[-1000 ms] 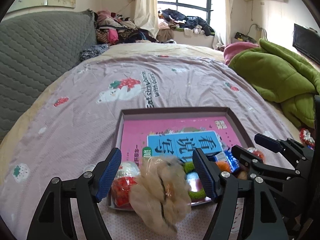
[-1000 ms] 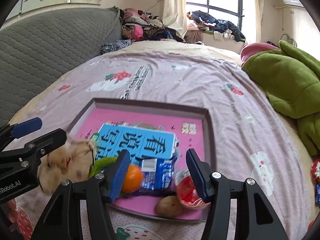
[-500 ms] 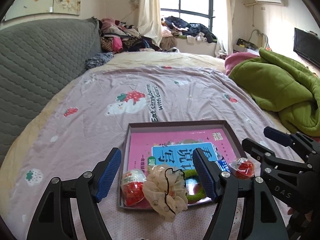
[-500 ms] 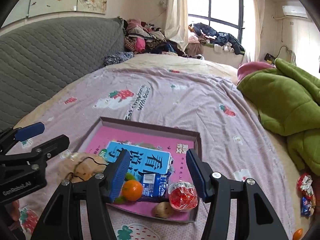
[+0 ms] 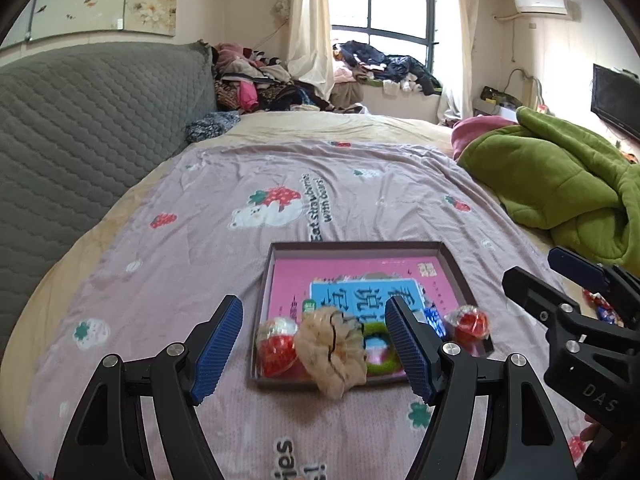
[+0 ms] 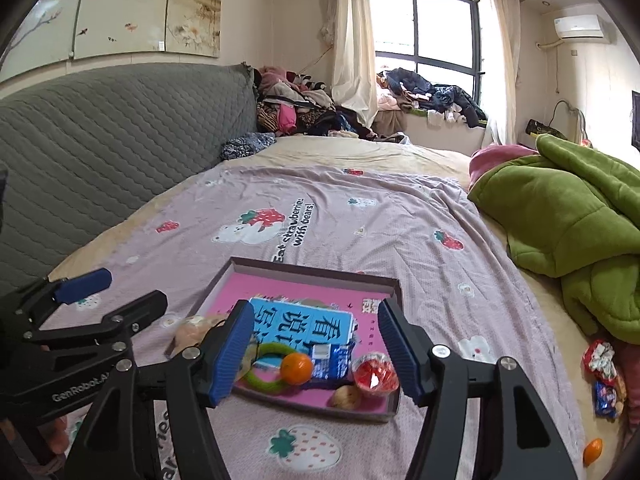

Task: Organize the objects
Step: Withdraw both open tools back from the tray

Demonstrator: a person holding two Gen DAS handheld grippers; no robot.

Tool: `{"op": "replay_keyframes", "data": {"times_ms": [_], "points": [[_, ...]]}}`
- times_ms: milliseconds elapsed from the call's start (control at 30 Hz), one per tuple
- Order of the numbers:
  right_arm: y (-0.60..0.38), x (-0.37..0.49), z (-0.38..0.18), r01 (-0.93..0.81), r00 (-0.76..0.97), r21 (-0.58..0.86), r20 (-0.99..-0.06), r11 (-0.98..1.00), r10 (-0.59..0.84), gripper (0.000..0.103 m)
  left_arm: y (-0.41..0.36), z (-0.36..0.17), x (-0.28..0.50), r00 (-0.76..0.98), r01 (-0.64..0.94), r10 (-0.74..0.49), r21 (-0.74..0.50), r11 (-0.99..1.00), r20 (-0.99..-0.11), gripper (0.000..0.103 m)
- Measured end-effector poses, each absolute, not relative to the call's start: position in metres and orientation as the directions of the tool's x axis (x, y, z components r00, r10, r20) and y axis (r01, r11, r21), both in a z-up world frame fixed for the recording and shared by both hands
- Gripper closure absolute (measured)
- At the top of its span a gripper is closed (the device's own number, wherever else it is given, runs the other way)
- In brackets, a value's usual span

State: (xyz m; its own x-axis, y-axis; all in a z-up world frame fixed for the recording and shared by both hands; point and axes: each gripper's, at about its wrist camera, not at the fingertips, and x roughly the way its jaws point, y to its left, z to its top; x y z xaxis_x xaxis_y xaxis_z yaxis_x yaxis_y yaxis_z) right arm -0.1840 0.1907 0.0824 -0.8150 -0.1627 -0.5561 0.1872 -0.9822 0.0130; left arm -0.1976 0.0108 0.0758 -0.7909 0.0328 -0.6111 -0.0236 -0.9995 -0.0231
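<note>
A shallow grey tray (image 5: 360,245) (image 6: 316,270) lies on the lilac bedspread. It holds a pink book (image 5: 360,276), a beige scrunchie (image 5: 334,350) draped over its near rim, two red wrapped sweets (image 5: 276,346) (image 6: 374,374), a green ring (image 6: 262,378), an orange (image 6: 296,368), a blue packet (image 6: 334,360) and a small brown lump (image 6: 346,397). My left gripper (image 5: 312,346) is open and empty, above and short of the tray. My right gripper (image 6: 316,352) is open and empty, also drawn back above the tray.
A green quilt (image 5: 560,184) (image 6: 568,216) lies heaped at the right. Loose snack packets (image 6: 604,376) and a small orange (image 6: 593,450) lie on the bed at the right. A grey padded headboard (image 5: 88,128) stands at the left. Clothes pile up by the window.
Both grippers have drawn back and up from the tray. The scrunchie, between my left fingers a second ago, now rests on the tray's near rim.
</note>
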Motion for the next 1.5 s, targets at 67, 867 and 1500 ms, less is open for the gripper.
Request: {"op": "replay_keyframes", "data": {"times_ms": [67, 867, 1500], "points": [[0.192, -0.176, 0.08, 0.179, -0.814, 0.027, -0.558, -0.983, -0.164, 0.039, 0.011, 0.072, -0.19, -0.788, -0.022, 0.03, -0.021, -1.0, -0.615, 0.028], [0.207, -0.097, 0.042, 0.112, -0.797, 0.055, -0.591, -0.992, -0.123, 0.038, 0.008, 0.021, -0.112, -0.753, -0.042, 0.02, 0.017, -0.999, -0.658, 0.028], [0.221, -0.062, -0.016, 0.075, -0.774, 0.058, -0.626, -0.995, -0.095, 0.038, -0.004, -0.029, -0.082, -0.742, -0.028, 0.029, -0.012, -1.0, -0.669, 0.028]]}}
